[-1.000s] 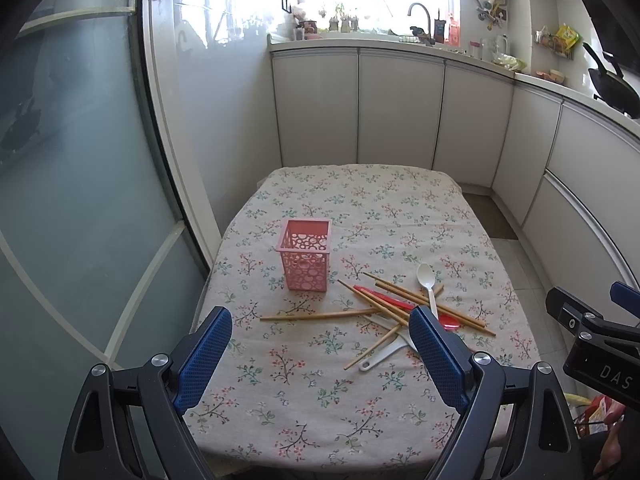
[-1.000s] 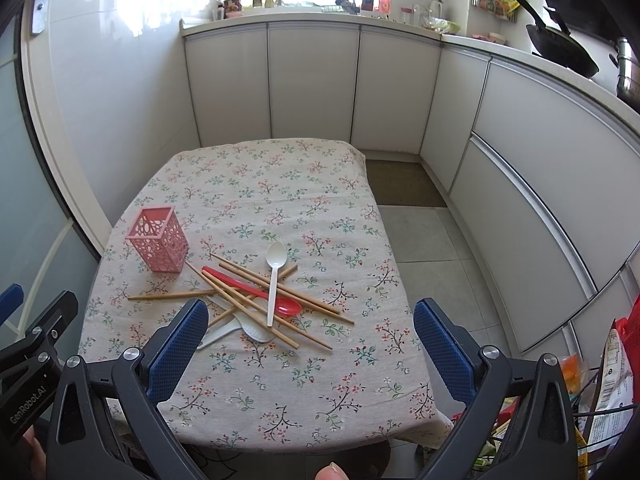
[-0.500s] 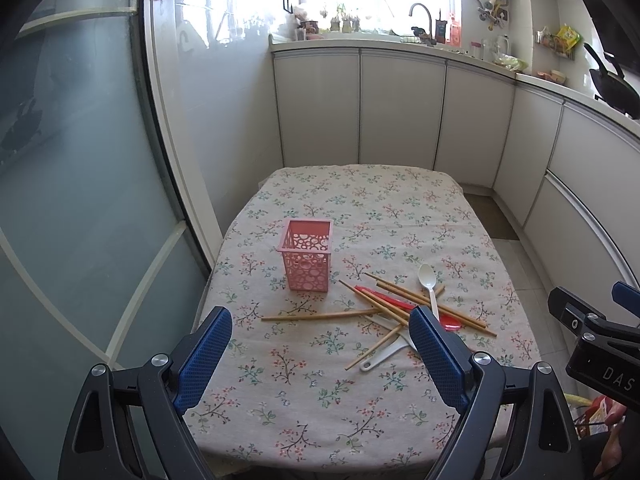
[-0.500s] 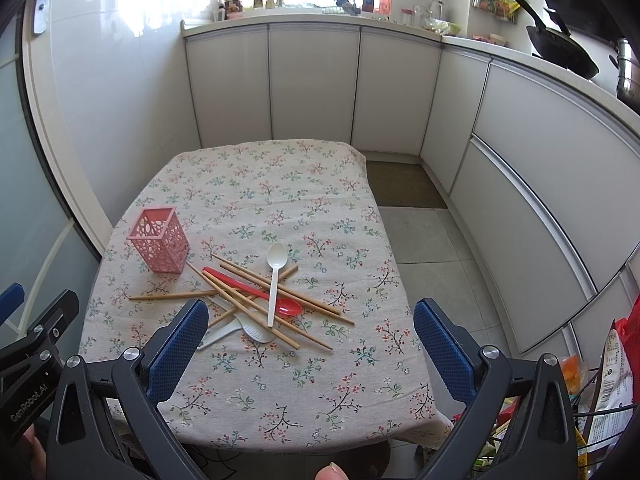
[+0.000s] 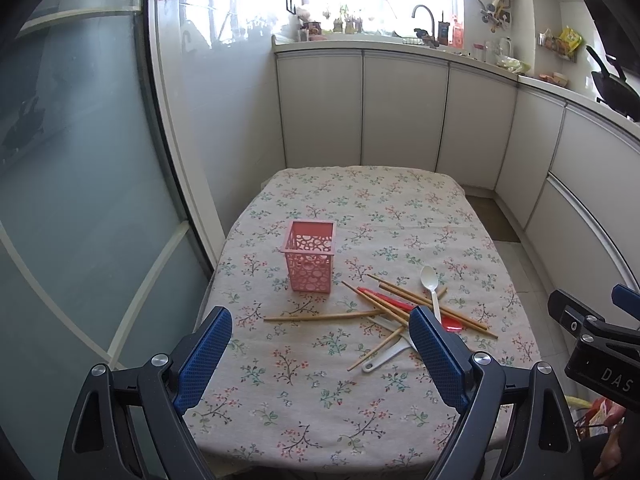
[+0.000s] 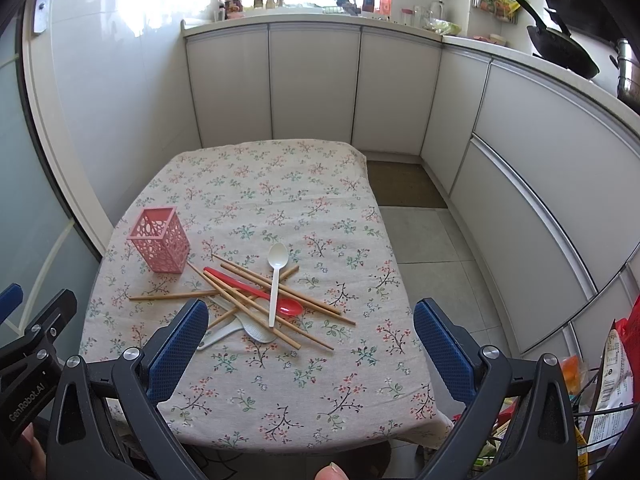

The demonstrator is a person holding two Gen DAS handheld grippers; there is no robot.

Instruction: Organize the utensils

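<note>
One pink basket (image 6: 159, 239), three spoons (image 6: 276, 276) (white, red, white) and roughly eight chopsticks (image 6: 256, 300).

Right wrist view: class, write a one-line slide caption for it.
Open right gripper above a floral tablecloth, facing jumbled chopsticks, white spoon, red spoon beside an upright pink basket.

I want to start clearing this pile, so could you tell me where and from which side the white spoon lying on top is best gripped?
Grip the white spoon at mid-handle, coming from above with the jaws across its width. It lies topmost over the chopsticks and red spoon, so the handle is probably propped off the cloth there. The right gripper, open, looks nearer.
</note>
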